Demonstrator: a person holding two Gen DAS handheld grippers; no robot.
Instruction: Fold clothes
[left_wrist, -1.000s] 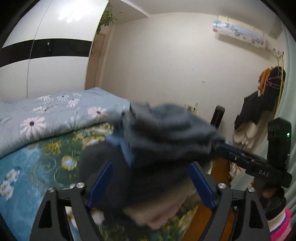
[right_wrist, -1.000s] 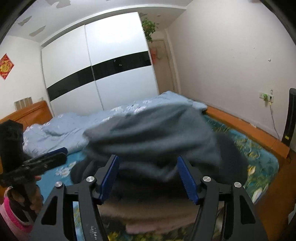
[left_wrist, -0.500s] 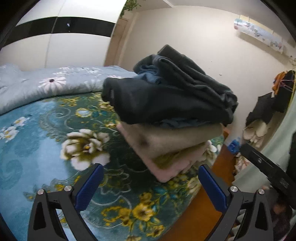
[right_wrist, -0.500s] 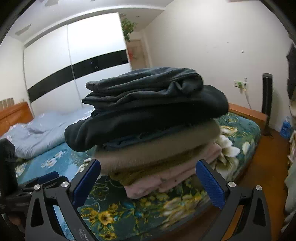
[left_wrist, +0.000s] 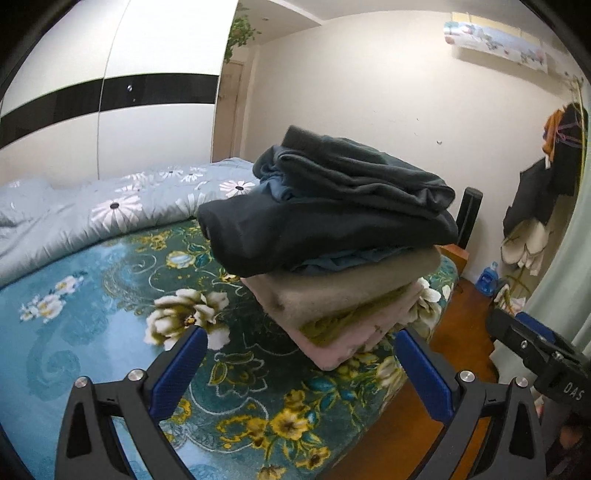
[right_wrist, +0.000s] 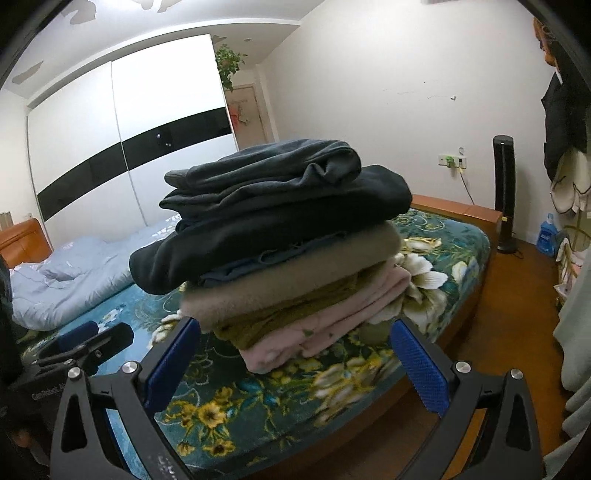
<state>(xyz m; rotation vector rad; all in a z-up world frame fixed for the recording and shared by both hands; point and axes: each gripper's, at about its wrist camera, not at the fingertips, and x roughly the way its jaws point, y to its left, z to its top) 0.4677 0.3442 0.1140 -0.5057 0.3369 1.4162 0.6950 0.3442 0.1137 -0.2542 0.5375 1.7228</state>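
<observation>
A stack of folded clothes (left_wrist: 332, 236) sits near the foot corner of the bed; it also shows in the right wrist view (right_wrist: 280, 236). Dark grey garments lie on top, then a beige one (left_wrist: 343, 284), an olive one and a pink one (right_wrist: 332, 321) at the bottom. My left gripper (left_wrist: 299, 365) is open and empty, short of the stack. My right gripper (right_wrist: 295, 354) is open and empty, also short of the stack. Each gripper shows at the edge of the other's view: the right one (left_wrist: 535, 350) and the left one (right_wrist: 85, 343).
The bed has a teal floral cover (left_wrist: 92, 332) and a pale blue flowered duvet (left_wrist: 110, 210) bunched toward the head. A white and black wardrobe (right_wrist: 129, 147) stands behind. Wooden floor (right_wrist: 517, 314), a black tower fan (right_wrist: 504, 192) and hanging clothes (left_wrist: 554, 177) are on the right.
Both grippers let go of the dark garment on top of the stack and drew back from it. The jaws opened wider. The stack now stands whole in view.
</observation>
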